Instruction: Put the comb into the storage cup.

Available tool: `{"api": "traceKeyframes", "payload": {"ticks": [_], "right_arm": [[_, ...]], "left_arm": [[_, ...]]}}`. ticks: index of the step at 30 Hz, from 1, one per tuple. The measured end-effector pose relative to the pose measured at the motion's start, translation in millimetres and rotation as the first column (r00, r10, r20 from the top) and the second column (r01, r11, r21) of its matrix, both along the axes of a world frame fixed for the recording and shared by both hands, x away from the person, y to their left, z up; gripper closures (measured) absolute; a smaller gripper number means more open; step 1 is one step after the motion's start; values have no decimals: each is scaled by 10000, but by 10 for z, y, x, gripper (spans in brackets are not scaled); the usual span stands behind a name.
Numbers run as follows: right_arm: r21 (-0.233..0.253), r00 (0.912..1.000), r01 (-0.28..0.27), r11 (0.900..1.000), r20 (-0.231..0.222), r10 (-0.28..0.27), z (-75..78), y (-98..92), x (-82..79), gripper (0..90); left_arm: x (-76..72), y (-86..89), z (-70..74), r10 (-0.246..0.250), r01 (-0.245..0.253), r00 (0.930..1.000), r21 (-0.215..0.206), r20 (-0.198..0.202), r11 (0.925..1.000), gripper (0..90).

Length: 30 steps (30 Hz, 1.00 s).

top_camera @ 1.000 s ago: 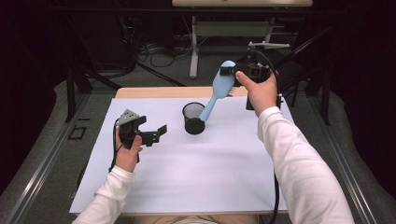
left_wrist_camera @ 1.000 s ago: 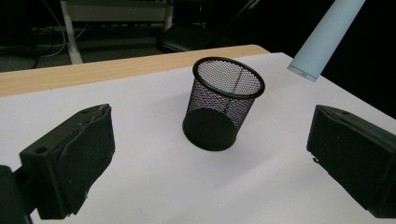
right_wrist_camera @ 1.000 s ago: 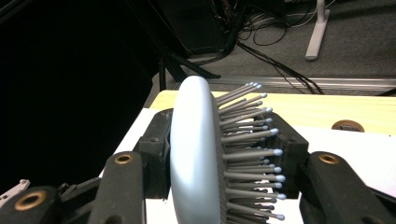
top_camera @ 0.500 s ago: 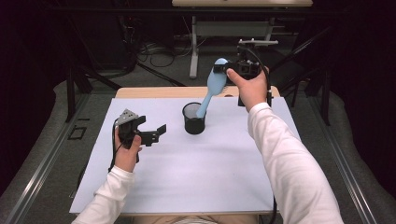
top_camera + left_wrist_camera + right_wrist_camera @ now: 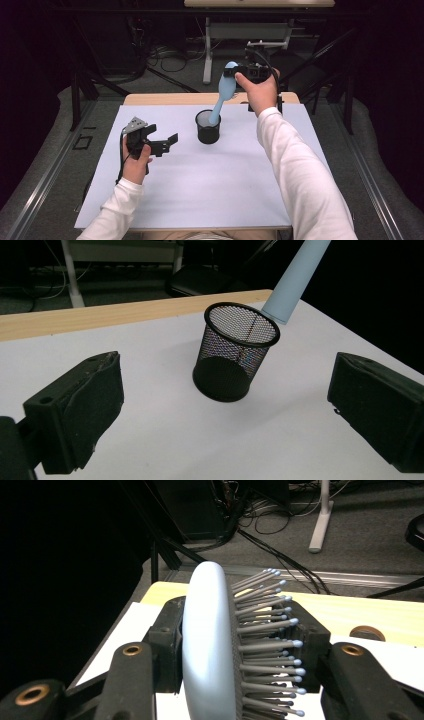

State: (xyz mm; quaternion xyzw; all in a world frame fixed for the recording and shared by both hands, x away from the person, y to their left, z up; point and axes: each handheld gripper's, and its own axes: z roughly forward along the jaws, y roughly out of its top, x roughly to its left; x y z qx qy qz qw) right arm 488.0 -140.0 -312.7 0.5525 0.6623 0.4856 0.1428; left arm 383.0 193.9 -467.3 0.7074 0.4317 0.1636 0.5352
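High view: right gripper point(image 5: 235, 79) clamps the blue hairbrush point(image 5: 223, 95) by its head, handle tip at the rim of the mesh cup point(image 5: 208, 127) on the desk point(image 5: 200, 185). Lower it upright to avoid tipping. Left gripper point(image 5: 167, 142) rests open nearby.

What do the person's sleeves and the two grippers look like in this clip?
Both forearms wear long white sleeves. The left gripper is black, with a grey three-cornered plate on top and broad, blocky black jaws. The right gripper is black too, with brass-coloured rivets on its jaws and a black cable looping from it.
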Motion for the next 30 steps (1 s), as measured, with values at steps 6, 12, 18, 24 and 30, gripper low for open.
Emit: {"api": "traceKeyframes", "payload": {"ticks": [6, 12, 18, 24, 30], "right_arm": [[-146, 10000, 14, 9999, 47, -14, -15, 63, 25, 501], [-342, 9998, -79, 9994, 158, 84, -31, 155, 37, 501], [-539, 9996, -68, 9985, 270, 82, -42, 233, 54, 501], [-659, 9994, -93, 9978, 326, 115, -67, 282, 74, 501], [-853, 9993, -65, 9963, 364, 96, -104, 313, 93, 500]], "left_arm": [[-1, -1, 0, 93, -93, 10000, 217, -15, 9997, 27], [-5, -2, 2, 140, -140, 9999, 393, 8, 9991, 29], [-5, -7, 0, 106, -105, 9999, 546, -10, 9985, 34], [-4, -3, 0, 68, -65, 10000, 520, -53, 9986, 33], [1, 5, -2, 56, -53, 10000, 491, -54, 9988, 34]]}}
